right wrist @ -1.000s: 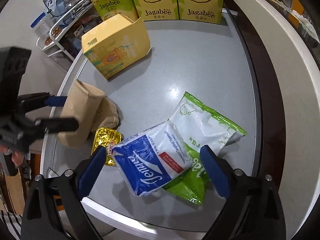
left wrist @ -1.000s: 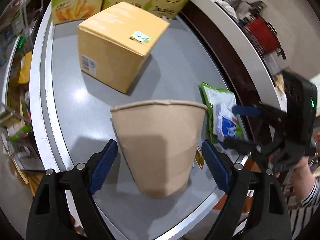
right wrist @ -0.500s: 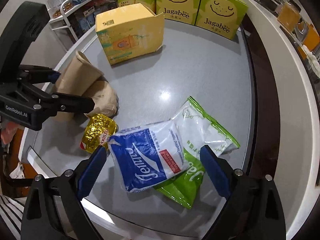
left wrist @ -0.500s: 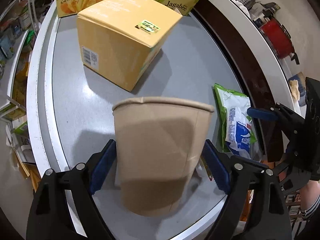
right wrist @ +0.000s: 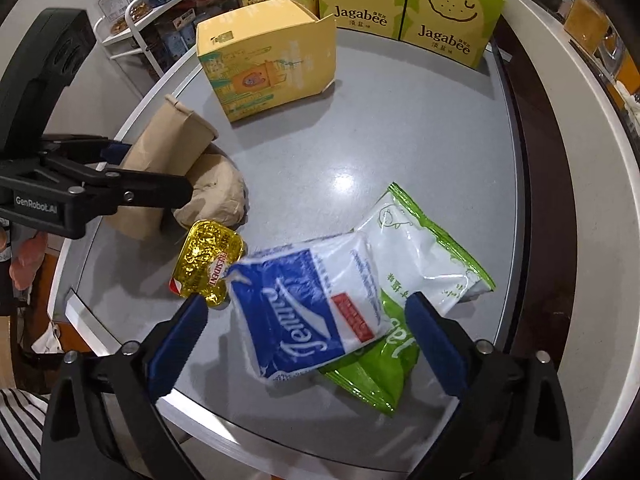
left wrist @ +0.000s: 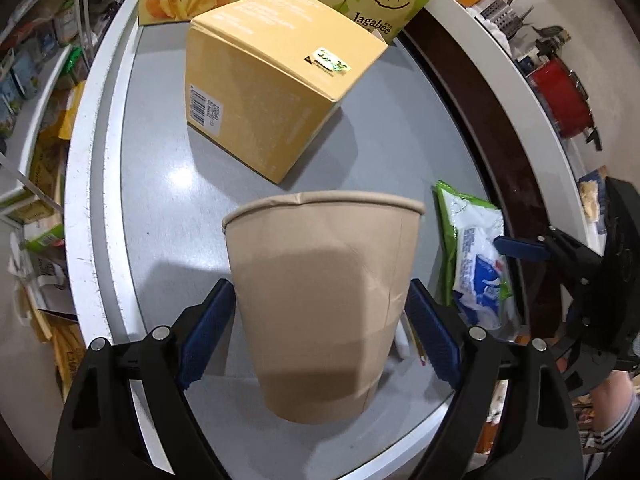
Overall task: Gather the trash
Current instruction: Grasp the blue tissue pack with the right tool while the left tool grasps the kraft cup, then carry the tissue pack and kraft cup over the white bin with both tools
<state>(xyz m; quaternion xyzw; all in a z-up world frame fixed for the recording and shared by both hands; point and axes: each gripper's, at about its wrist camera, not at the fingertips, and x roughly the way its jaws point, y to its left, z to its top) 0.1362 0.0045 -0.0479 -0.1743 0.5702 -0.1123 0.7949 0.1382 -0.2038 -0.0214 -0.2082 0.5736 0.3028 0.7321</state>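
Observation:
A crushed brown paper cup lies on the grey table. My left gripper has its blue pads against both sides of the cup, shut on it. The cup and left gripper also show in the right wrist view, beside a crumpled brown paper wad. My right gripper is open around a blue-and-white tissue pack, which lies on a green-and-white snack bag. A gold foil butter packet lies left of the pack.
A yellow carton stands behind the cup, also in the right wrist view. Green Jagabee boxes line the table's far edge. A wire shelf stands beyond the table at left. The table's near edge is close below both grippers.
My left gripper has moved forward and closed onto the paper cup. My right gripper has moved closer over the tissue pack, still open.

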